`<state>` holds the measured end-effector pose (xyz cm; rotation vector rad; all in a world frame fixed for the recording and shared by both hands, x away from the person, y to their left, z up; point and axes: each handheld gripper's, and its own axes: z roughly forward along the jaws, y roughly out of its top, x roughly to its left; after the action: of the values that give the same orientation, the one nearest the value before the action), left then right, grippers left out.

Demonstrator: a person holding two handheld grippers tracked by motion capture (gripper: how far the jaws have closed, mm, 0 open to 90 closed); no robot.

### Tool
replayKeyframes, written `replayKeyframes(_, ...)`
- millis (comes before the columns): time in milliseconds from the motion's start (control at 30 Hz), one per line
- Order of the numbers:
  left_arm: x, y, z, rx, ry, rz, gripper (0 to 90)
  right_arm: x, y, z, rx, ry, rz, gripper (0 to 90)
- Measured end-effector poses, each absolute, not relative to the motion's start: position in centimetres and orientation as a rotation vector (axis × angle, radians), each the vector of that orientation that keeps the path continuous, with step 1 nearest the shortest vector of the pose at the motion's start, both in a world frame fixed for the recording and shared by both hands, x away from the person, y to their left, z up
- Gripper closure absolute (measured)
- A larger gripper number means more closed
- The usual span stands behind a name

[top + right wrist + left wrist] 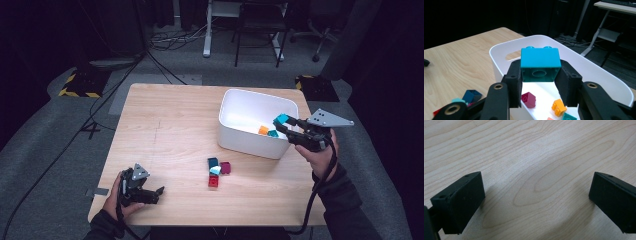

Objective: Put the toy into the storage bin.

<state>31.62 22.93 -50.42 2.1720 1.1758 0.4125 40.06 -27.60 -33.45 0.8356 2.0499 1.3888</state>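
Observation:
My right gripper (283,125) is shut on a teal brick (282,119) and holds it over the near right edge of the white bin (235,97). In the right gripper view the teal brick (540,62) sits studs-up between the jaws of the right gripper (541,73), above the bin's rim (499,51). Inside the bin lie a magenta brick (528,99), an orange brick (559,107) and another teal brick (568,117). My left gripper (156,194) rests open on the table at the front left. Bare wood lies between the jaws of the left gripper (536,187).
A small cluster lies on the wooden table (170,115) left of the bin: a dark blue brick (213,162), a magenta brick (226,168), a light blue brick (215,170) and a red brick (213,181). Chairs and desk legs stand on the floor beyond the table.

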Motion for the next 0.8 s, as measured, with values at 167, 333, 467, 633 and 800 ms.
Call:
replayKeyframes(167, 31.6, 22.9, -50.4, 2.172, 1.176, 0.412, 0.5, 41.0, -27.4, -33.6, 0.833, 2.060, 1.321, 59.3)
replayKeyframes(333, 31.6, 22.9, -50.4, 2.172, 1.176, 0.412, 0.5, 42.1, -27.3, -33.9, 0.866, 2.066, 1.291, 59.4)
replayKeyframes(467, 31.6, 22.9, -50.4, 2.172, 1.176, 0.412, 0.5, 42.7, -27.1, -34.2, 0.888, 2.081, 1.261, 59.3)
replayKeyframes(633, 31.6, 22.9, -50.4, 2.172, 1.176, 0.412, 0.5, 43.3, -26.9, -34.6, 0.902, 2.092, 1.235, 59.3)
replayKeyframes(800, 31.6, 22.9, -50.4, 2.173, 1.174, 0.408, 0.5, 43.8, -26.8, -35.0, 0.922, 2.104, 1.216, 59.3)
